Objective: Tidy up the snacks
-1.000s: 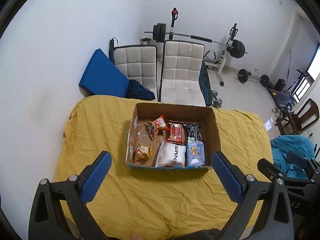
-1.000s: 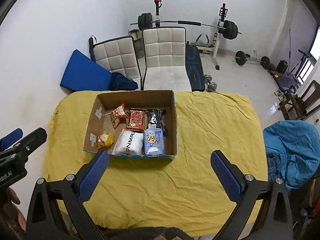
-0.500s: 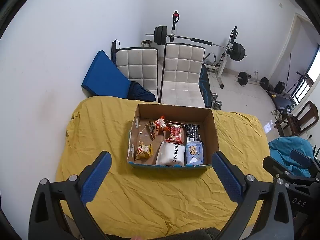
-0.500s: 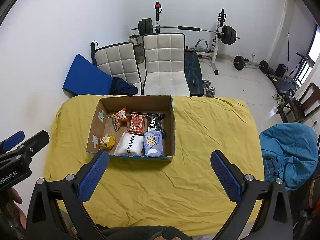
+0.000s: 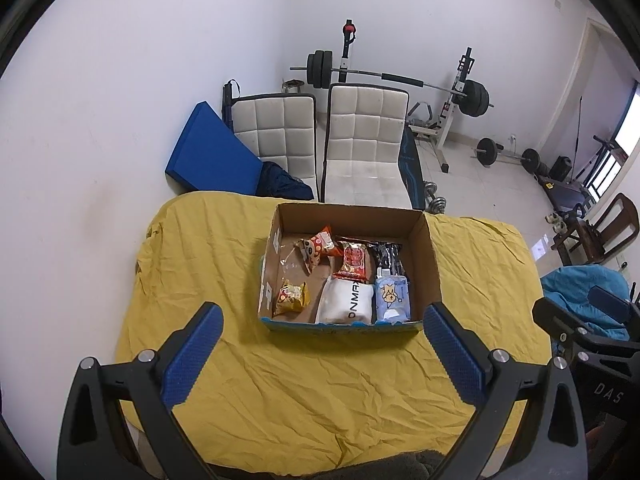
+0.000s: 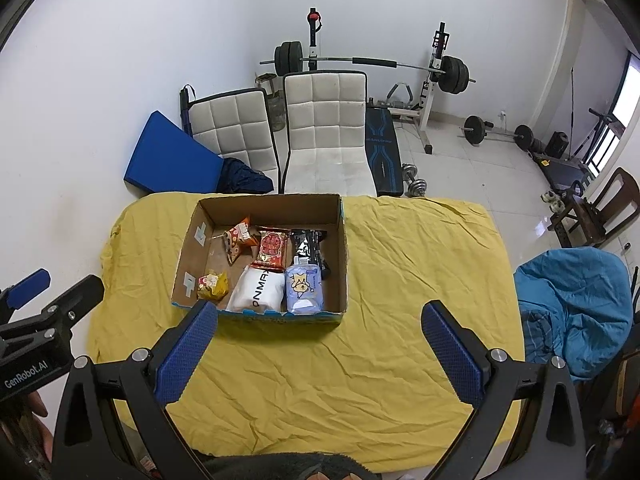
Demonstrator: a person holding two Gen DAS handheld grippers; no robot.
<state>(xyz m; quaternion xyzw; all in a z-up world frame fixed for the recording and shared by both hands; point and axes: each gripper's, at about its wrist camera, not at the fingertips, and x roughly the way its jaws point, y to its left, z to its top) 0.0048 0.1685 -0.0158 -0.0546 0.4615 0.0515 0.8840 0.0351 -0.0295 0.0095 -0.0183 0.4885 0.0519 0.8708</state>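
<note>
Over the last second I have drawn both grippers up and back, so the cardboard box [image 5: 348,268] on the yellow-covered table [image 5: 320,380] looks smaller and farther off. The left gripper [image 5: 320,354] and right gripper [image 6: 318,354] hang spread wide, holding nothing. All the snacks [image 6: 272,270] lie inside the box, mostly along its right wall and near edge, which fits either a finished sort or packets waiting to come out.

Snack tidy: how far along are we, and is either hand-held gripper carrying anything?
Six packets, including the white pouch and blue pouch, already lie in the cardboard box. No snacks show on the yellow cloth. In hand: nothing; the left hand-held gripper and right hand-held gripper are open, short of the box. Whether sorting remains, I can't tell.
</note>
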